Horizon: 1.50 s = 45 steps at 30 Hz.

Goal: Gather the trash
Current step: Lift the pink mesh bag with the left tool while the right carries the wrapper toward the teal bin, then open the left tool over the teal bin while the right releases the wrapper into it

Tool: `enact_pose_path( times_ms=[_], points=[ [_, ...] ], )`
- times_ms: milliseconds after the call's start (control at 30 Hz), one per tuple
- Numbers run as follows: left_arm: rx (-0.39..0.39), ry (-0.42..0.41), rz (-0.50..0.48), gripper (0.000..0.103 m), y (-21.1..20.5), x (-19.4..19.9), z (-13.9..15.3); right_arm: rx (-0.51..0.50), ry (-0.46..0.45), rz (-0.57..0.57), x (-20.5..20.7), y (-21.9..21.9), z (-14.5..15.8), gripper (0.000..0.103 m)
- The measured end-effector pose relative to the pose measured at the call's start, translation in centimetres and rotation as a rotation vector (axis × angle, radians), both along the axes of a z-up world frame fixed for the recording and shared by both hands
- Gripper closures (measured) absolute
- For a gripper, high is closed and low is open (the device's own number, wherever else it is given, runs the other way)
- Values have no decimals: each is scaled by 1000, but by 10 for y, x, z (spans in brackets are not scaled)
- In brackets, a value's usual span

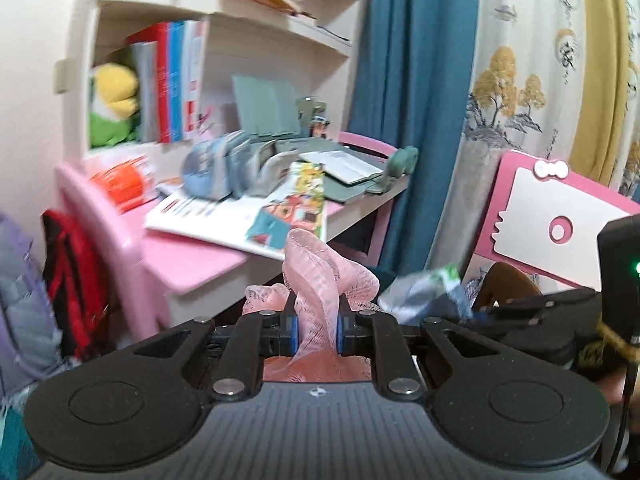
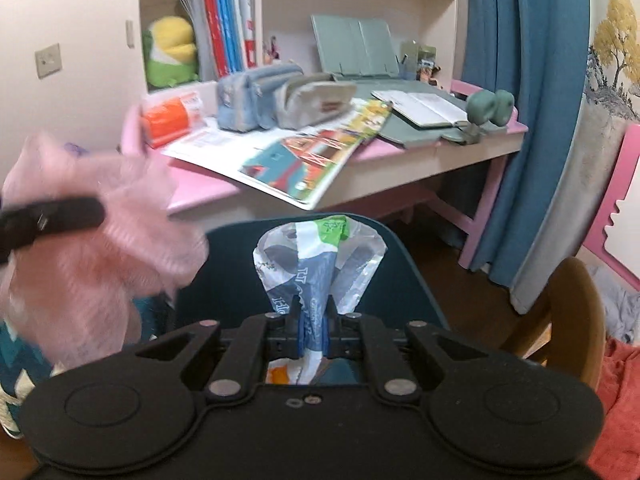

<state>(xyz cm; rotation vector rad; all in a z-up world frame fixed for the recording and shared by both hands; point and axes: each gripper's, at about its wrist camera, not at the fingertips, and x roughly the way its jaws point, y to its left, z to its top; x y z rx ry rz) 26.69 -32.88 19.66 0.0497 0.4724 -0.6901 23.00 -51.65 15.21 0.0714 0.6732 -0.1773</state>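
My left gripper [image 1: 316, 312] is shut on a crumpled pink foam net [image 1: 316, 276], which sticks up between the pads and bunches behind them. In the right wrist view that same pink foam net [image 2: 92, 240] shows blurred at the left, with the left gripper's black finger [image 2: 52, 216] across it. My right gripper [image 2: 313, 314] is shut on a clear plastic wrapper [image 2: 320, 256] printed blue, white and green. The wrapper fans out above the pads. In the left wrist view the wrapper [image 1: 424, 292] and the right gripper [image 1: 476, 314] appear at the right, close beside the left one.
A pink desk [image 2: 200, 196] stands ahead with an open picture book [image 2: 304, 156], pencil cases [image 2: 280, 96], an orange box [image 2: 168, 120] and a notebook [image 2: 424, 108]. Shelves with books rise behind it. A dark blue chair back [image 2: 404, 280] is just below the right gripper. Blue curtain [image 2: 520, 120] at right.
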Motion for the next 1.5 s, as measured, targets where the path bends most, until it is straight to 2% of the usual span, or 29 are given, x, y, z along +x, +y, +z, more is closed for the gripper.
enact_pose_path(
  times_ms=[200, 267, 500, 567, 733, 800, 833, 900, 933, 1033, 1133, 1167, 1300, 1367, 1500],
  points=[
    [-11, -8, -1, 87, -57, 33, 1, -28, 47, 10, 11, -22, -8, 96],
    [-5, 32, -13, 87, -74, 47, -6, -32, 67, 12, 17, -26, -13, 96],
    [129, 129, -46, 87, -120, 71, -60, -40, 193, 33, 39, -33, -40, 95],
    [143, 169, -46, 87, -123, 79, -73, -26, 212, 46, 43, -35, -41, 87],
    [184, 233, -46, 87, -126, 91, -93, -33, 286, 43, 53, -34, -50, 83],
    [194, 254, -48, 87, -126, 94, -100, -30, 325, 47, 56, -33, -54, 78],
    [198, 263, -48, 87, -126, 95, -102, -33, 337, 44, 57, -33, -56, 72],
    [212, 271, -49, 83, -127, 97, -106, -41, 340, 42, 57, -31, -56, 63],
    [220, 268, -51, 77, -128, 97, -107, -42, 340, 45, 57, -31, -56, 59],
    [221, 260, -64, 68, -126, 94, -108, -48, 338, 52, 55, -29, -54, 54],
    [202, 245, -59, 44, -122, 90, -103, -54, 333, 54, 51, -27, -50, 52],
    [194, 235, -58, 41, -120, 87, -100, -54, 330, 54, 49, -26, -48, 52],
    [171, 224, -60, 40, -110, 76, -88, -47, 307, 55, 40, -22, -36, 48],
    [161, 217, -57, 33, -104, 70, -82, -49, 291, 60, 34, -18, -30, 45],
    [138, 176, -46, 29, -86, 54, -66, -52, 260, 69, 19, -7, -16, 41]
  ],
)
